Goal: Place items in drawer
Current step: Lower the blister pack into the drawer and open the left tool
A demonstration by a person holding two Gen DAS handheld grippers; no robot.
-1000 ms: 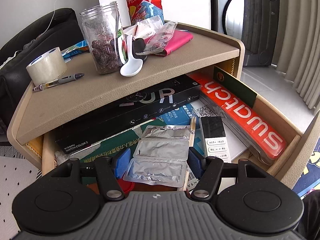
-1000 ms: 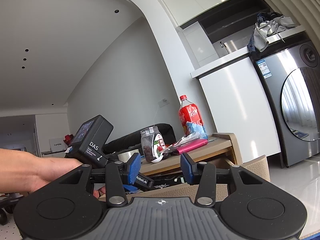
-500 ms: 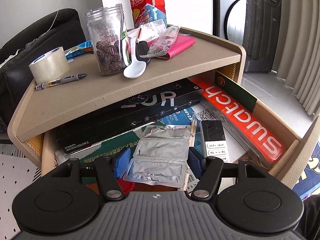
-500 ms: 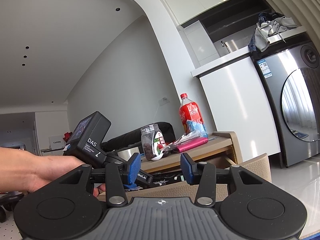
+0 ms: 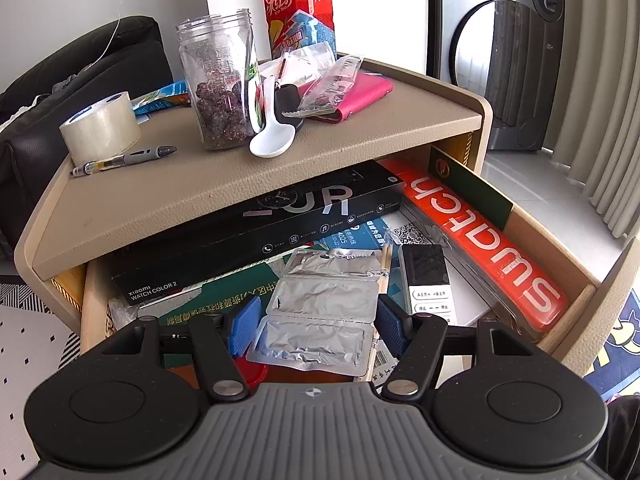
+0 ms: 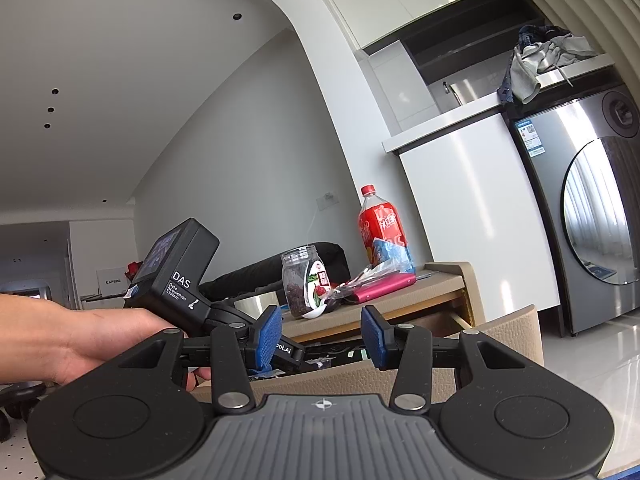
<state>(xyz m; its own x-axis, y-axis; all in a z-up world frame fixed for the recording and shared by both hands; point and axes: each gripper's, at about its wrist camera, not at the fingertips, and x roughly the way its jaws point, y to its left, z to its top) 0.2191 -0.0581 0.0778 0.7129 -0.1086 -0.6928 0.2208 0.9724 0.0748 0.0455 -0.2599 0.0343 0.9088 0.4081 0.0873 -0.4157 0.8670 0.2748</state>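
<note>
The beige cabinet's drawer (image 5: 544, 236) stands pulled open, packed with a black watch box (image 5: 256, 236), an orange Swatch box (image 5: 484, 240), a remote (image 5: 428, 280) and papers. My left gripper (image 5: 316, 320) hovers low over the drawer's front part, its blue pads closed on the sides of a silver blister pack (image 5: 320, 308). My right gripper (image 6: 322, 338) is open and holds nothing, just outside the padded drawer front (image 6: 500, 332). A hand (image 6: 80, 340) grips the left tool's black body (image 6: 176, 280).
On the cabinet top (image 5: 160, 200) stand a tape roll (image 5: 100, 128), a pen (image 5: 124, 156), a jar of dried fruit (image 5: 220, 80), a white spoon (image 5: 272, 140), a red bottle (image 5: 298, 8) and a pink wallet (image 5: 360, 96). A washing machine (image 6: 592, 216) is to the right.
The left view has tilted up slightly toward the cabinet top while the blister pack stays between the pads. In the right view the left tool has risen a little. The right gripper is still.
</note>
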